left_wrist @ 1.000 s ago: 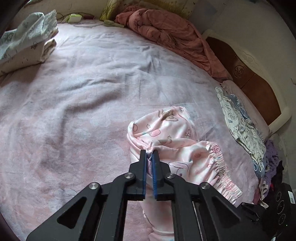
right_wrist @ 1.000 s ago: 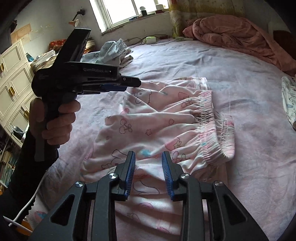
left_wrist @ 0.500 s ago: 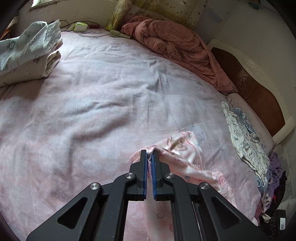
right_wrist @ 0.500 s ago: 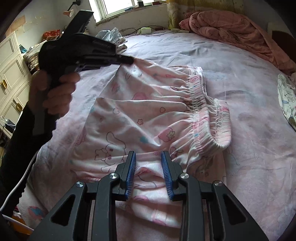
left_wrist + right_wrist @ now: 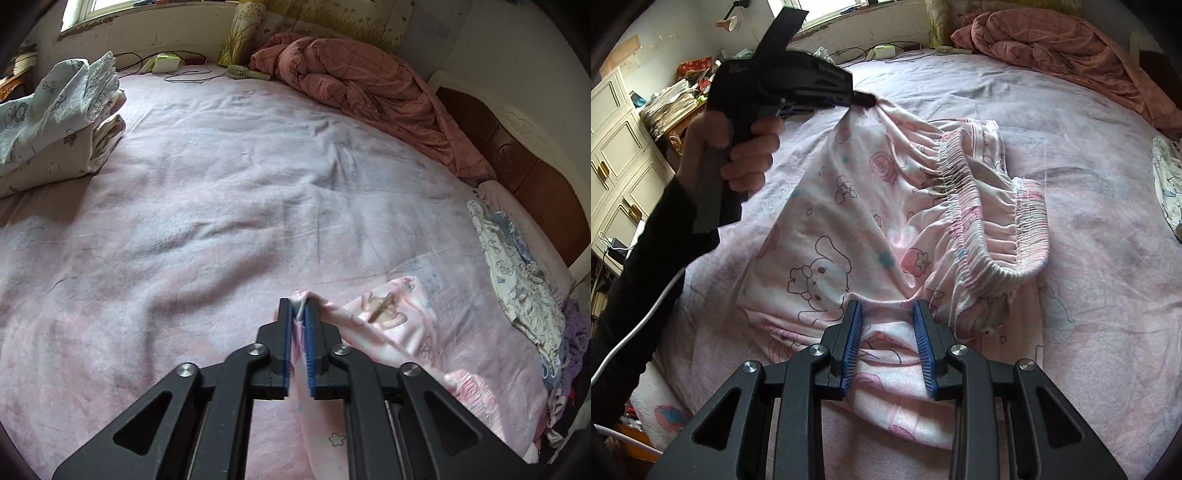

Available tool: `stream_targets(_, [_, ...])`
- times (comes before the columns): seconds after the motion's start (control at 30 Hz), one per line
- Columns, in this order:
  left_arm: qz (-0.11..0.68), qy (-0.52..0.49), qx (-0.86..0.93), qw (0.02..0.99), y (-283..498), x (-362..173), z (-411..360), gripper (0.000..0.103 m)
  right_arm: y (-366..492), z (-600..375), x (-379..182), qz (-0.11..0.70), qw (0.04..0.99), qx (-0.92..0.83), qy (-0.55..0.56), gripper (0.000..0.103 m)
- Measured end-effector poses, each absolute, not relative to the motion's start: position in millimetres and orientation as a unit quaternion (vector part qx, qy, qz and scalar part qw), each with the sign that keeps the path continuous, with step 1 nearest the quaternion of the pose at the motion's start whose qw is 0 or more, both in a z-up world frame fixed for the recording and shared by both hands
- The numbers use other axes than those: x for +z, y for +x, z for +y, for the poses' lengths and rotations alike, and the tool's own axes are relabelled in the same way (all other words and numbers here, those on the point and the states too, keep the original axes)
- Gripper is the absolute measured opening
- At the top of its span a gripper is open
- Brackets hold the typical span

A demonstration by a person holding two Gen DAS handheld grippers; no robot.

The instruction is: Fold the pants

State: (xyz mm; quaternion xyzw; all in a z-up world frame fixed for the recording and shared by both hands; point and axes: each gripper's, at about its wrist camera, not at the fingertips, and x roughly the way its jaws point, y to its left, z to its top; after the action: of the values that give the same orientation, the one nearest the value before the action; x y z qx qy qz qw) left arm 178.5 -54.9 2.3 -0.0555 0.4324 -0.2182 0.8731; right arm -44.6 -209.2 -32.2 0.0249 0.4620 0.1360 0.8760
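Note:
The pink cartoon-print pants [image 5: 857, 206] lie on the pink bed sheet [image 5: 1089, 122], their elastic waistband [image 5: 979, 229] bunched to the right. My left gripper [image 5: 298, 306] is shut on a pinch of the pants fabric [image 5: 388, 317] and holds it lifted and stretched; it shows in the right wrist view [image 5: 866, 99] at the upper left, held by a hand. My right gripper [image 5: 888, 314] is open, jaws apart, low over the near part of the pants, holding nothing.
A crumpled pink quilt [image 5: 354, 74] lies at the head of the bed. Folded laundry [image 5: 55, 122] is stacked at the left. A patterned cloth [image 5: 517, 277] lies by the wooden headboard [image 5: 524, 166]. White drawers [image 5: 617, 147] stand beside the bed.
My left gripper has pulled the pinched fabric up and away across the bed, stretching the pants out. My right gripper has stayed open and moved a little closer to the cloth.

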Motion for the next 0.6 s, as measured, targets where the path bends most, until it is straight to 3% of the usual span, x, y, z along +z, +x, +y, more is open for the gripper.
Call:
stream_targets(0.03, [0.431, -0.049, -0.208, 0.877, 176, 4, -51, 0.024, -45, -213, -30, 0.461, 0.875, 0.142, 0.041, 0.031])
stream_targets(0.07, [0.426, -0.044, -0.196, 0.882, 173, 5, -47, 0.047, -46, -216, -29, 0.459, 0.875, 0.146, 0.051, 0.031])
stream_targets(0.1, [0.414, -0.042, -0.185, 0.89, 170, 9, -41, 0.055, -46, -221, -24, 0.452, 0.877, 0.151, 0.064, 0.031])
stream_targets(0.33, [0.37, 0.008, -0.161, 0.915, 125, 30, -17, 0.056, -49, -238, -4, 0.404, 0.903, 0.127, 0.075, 0.031])
stream_targets(0.6, [0.397, 0.027, -0.224, 0.89, 23, 5, -24, 0.058, -33, -257, -9, 0.409, 0.906, 0.065, 0.086, 0.031])
